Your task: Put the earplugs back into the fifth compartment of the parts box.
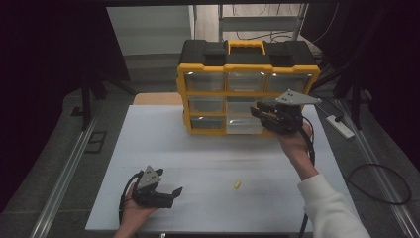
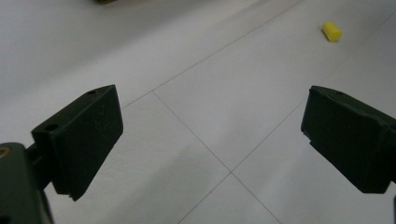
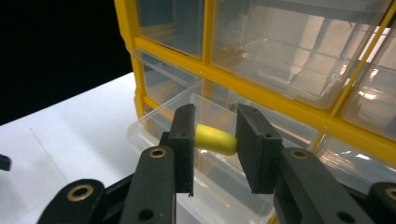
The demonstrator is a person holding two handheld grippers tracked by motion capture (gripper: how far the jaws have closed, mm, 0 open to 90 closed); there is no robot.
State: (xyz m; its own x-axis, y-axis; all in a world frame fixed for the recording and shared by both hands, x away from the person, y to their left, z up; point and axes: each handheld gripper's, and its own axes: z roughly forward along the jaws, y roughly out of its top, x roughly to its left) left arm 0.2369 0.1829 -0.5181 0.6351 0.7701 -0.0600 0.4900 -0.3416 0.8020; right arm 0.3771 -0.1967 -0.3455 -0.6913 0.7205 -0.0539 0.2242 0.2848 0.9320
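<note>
Right gripper (image 3: pixel 215 142) is clenched on a small yellow cylinder (image 3: pixel 215 140), held crosswise between the two black pads, ends pressed against each. It sits over the pulled-out clear drawer (image 3: pixel 205 186) of the yellow-and-black organizer box (image 1: pixel 247 89), at the bottom row, middle column. In the high view the right gripper (image 1: pixel 270 116) is at the far right of the table (image 1: pixel 148 144), just in front of the box, grey three-cornered plate on top, white sleeve (image 1: pixel 329 208) coming in from the near right. Left gripper (image 1: pixel 171 191) rests at the near left on the person's upturned left hand (image 1: pixel 136 210), jaws released and spread wide, nothing between them; the left gripper view confirms, pads far apart over bare tabletop. A second yellow cylinder (image 1: pixel 236 184) lies loose on the table near the near-centre, right of the left gripper and well apart from it; same piece seen at (image 2: pixel 331 31). The box's other drawers are closed, clear-fronted, contents not readable. No brand, label or writing legible anywhere.
</note>
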